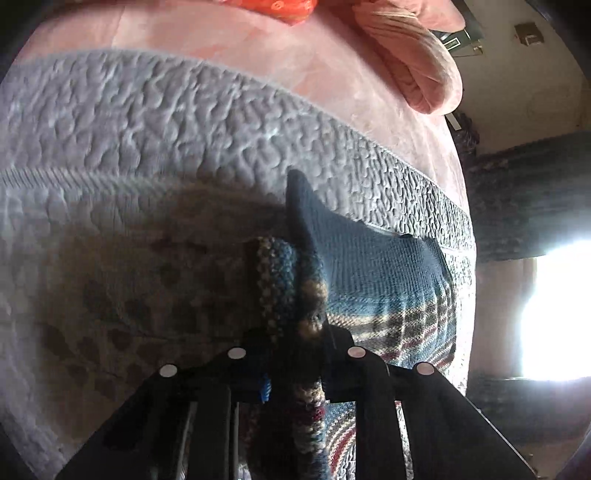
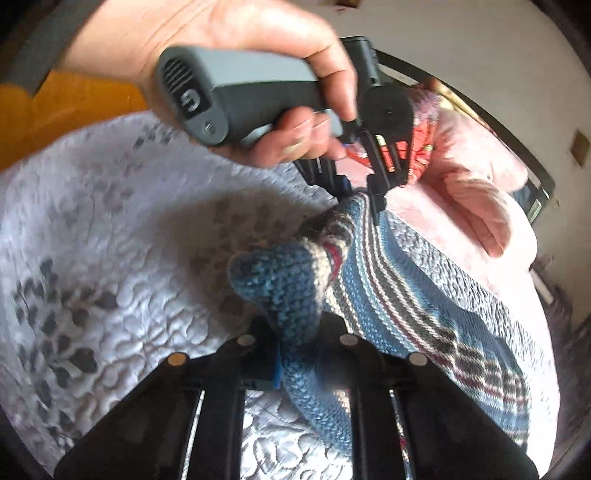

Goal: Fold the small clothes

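Two grippers hold one knitted garment (image 2: 388, 291) above a quilted grey bedspread (image 2: 122, 258), and everything here is placed relative to that bedspread. The garment is blue knit with cream, dark and red stripes, lifted clear of the bedspread along its gripped edge, while its lower part drapes down toward the quilt's far side.

In the right wrist view, the right gripper (image 2: 295, 354) has its black fingers closed on a thick blue rolled edge of the garment, which bulges up between them just over the bedspread's leaf pattern. Across from it, the left gripper (image 2: 364, 199) hangs over the bedspread's far part, pointing down with its jaws pinched on a striped corner of the same garment. A hand (image 2: 236, 44) wraps the grey handle from above, palm turned toward the camera, thumb over the top and fingers (image 2: 303, 136) curled under on the trigger.

In the left wrist view, the left gripper (image 1: 291, 354) is closed on a bunched, speckled blue and cream fold of the garment, with plain blue knit spreading out beyond it above the bedspread (image 1: 129, 122). Past the bedspread's stitched border lies a pink blanket (image 1: 295, 51), with a rolled pink cover (image 1: 417, 62) at its far right end and a red patterned cloth (image 1: 284, 9) beyond it.
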Available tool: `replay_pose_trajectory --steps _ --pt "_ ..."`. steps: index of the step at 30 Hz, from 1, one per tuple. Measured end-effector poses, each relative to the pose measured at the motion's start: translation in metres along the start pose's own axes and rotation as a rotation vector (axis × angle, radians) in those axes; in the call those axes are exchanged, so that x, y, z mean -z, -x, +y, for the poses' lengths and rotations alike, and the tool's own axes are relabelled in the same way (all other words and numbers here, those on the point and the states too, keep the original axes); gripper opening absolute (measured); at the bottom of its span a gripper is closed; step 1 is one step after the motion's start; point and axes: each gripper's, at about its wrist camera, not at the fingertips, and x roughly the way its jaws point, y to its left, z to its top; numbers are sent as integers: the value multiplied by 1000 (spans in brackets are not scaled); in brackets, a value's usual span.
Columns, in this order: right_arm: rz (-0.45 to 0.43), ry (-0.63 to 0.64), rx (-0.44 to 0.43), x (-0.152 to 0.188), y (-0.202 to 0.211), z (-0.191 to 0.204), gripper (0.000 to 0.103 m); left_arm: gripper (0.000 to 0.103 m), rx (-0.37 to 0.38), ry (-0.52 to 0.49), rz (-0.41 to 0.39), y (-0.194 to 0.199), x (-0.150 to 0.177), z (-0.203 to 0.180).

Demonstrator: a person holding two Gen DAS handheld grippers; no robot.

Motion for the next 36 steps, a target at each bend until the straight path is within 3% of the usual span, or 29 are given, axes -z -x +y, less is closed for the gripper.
replay_pose_trajectory --steps 17,36 --pt "-125 -272 14 -5 72 -104 11 19 -75 -134 -40 28 -10 -126" --pt "-162 -417 48 31 109 -187 10 19 -103 -221 -27 -12 -7 -237"
